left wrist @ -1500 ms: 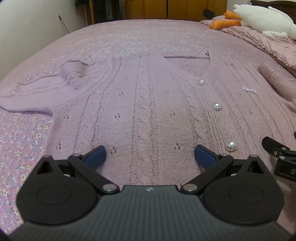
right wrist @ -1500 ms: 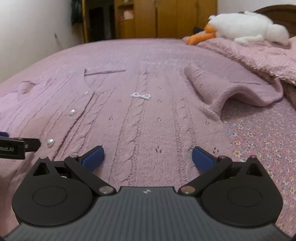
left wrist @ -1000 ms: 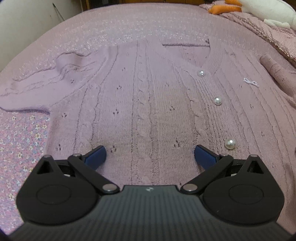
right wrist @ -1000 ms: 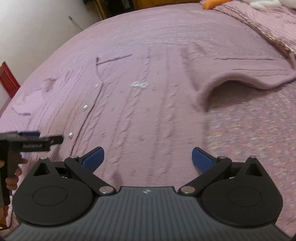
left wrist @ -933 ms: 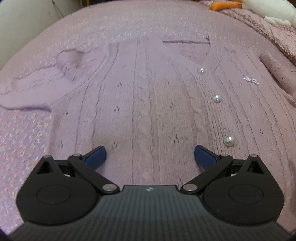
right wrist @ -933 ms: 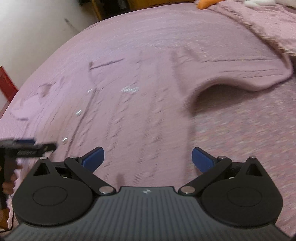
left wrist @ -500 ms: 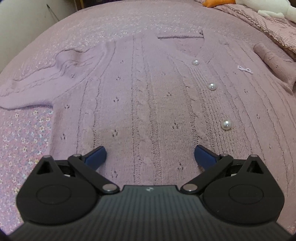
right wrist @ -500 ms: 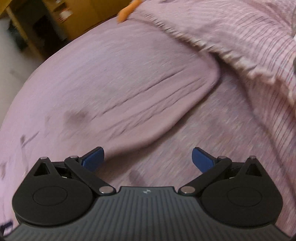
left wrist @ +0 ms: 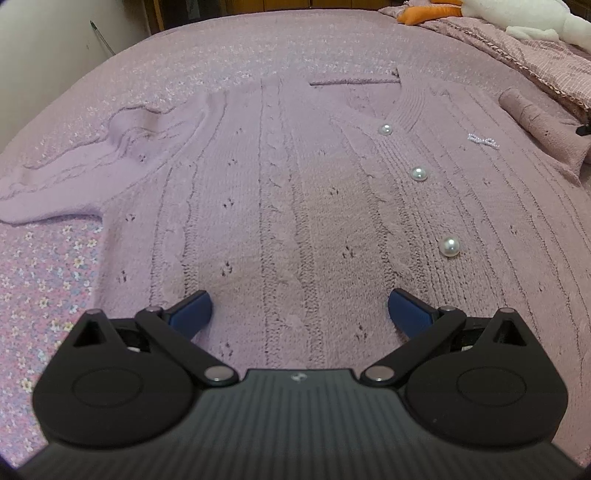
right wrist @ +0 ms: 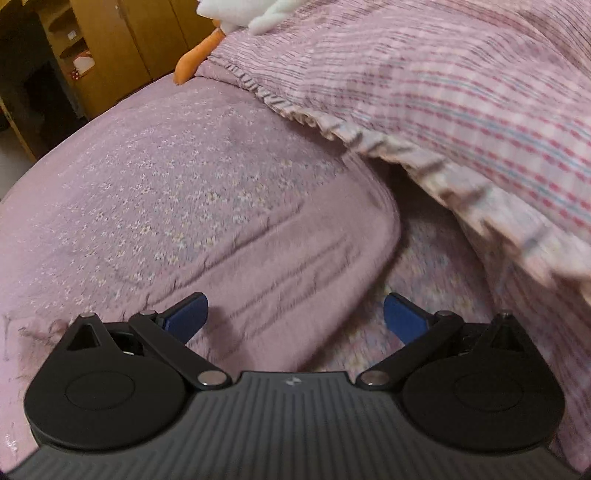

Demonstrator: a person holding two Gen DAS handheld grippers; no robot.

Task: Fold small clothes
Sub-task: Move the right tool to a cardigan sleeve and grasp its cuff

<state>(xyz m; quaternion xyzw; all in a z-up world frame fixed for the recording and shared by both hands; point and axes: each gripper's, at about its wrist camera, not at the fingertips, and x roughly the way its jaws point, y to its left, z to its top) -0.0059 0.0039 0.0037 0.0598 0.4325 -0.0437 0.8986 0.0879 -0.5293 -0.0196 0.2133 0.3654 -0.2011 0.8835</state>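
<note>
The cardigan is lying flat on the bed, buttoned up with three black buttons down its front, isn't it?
Not quite. The cardigan does lie flat on the bed, buttoned up with three buttons down its front, but the buttons are pearl-white, not black. The left wrist view shows them.

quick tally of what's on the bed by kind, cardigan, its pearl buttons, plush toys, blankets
cardigan: 1
pearl buttons: 3 in view
plush toy, white with orange parts: 1
striped blanket: 1
total: 6
</note>
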